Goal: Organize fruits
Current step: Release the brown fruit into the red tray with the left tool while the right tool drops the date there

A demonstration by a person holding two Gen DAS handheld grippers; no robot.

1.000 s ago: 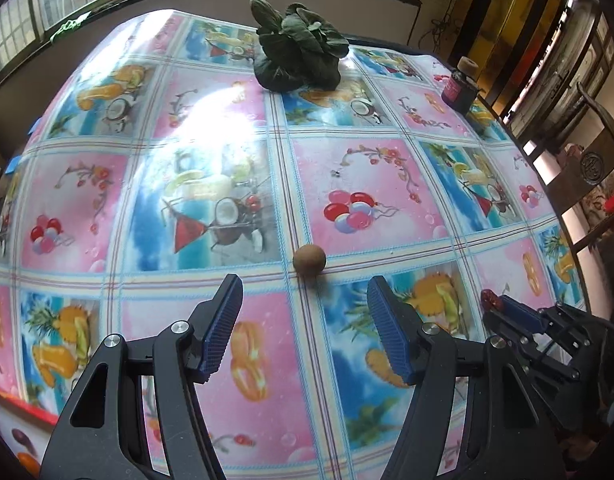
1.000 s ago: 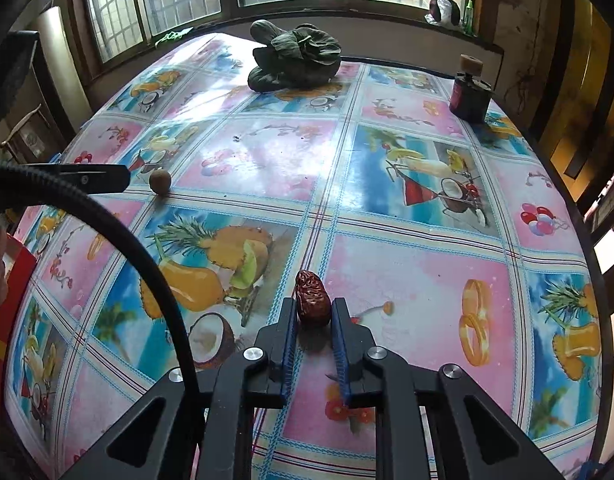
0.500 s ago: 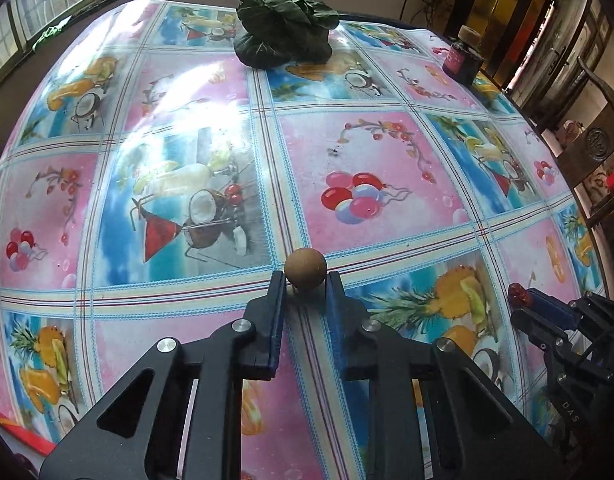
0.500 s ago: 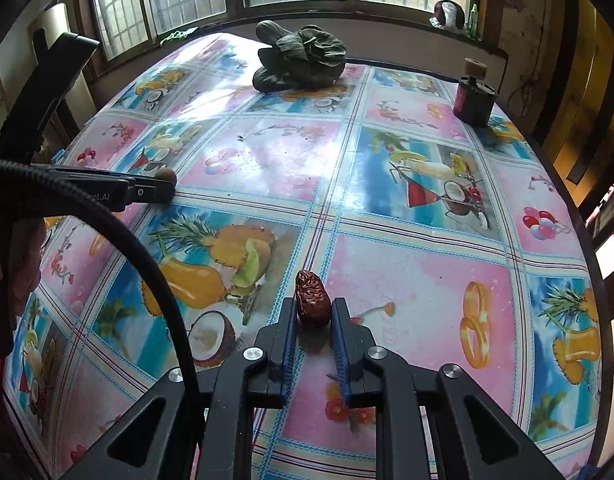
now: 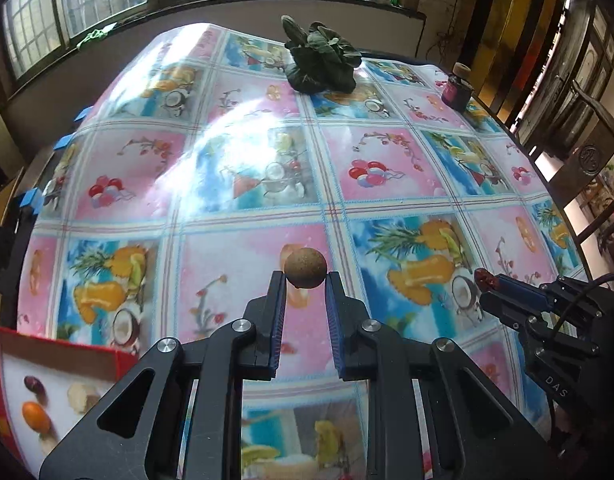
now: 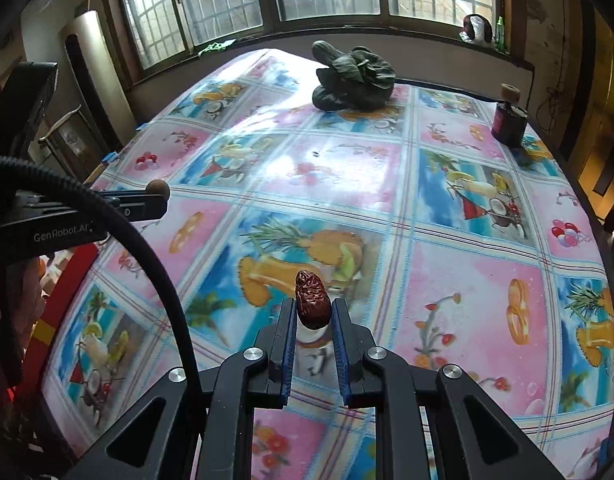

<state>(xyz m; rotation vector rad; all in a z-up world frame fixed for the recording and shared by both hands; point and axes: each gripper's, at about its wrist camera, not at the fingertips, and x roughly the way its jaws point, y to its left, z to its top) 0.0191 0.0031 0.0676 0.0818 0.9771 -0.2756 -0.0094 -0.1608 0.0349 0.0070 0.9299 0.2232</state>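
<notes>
Count: two fruits in my tongs, one each. My left gripper [image 5: 306,280] is clamped on a single round brown fruit [image 5: 306,268], pinched at the very fingertips and lifted clear of the fruit-print tablecloth [image 5: 387,184]; being a ball, it shows no long axis. My right gripper [image 6: 313,311] is closed on one wrinkled red date [image 6: 311,298], its long axis running up and away between the pads, the narrower end pointing forward past the tips. One red box [image 5: 67,354] with a white lining sits at the near left table edge, holding at least three pieces (one orange, one dark, one pale; blurred). At the far side: one bundle of dark leafy greens [image 5: 322,60] and one dark corked jar [image 5: 457,90], well apart.
</notes>
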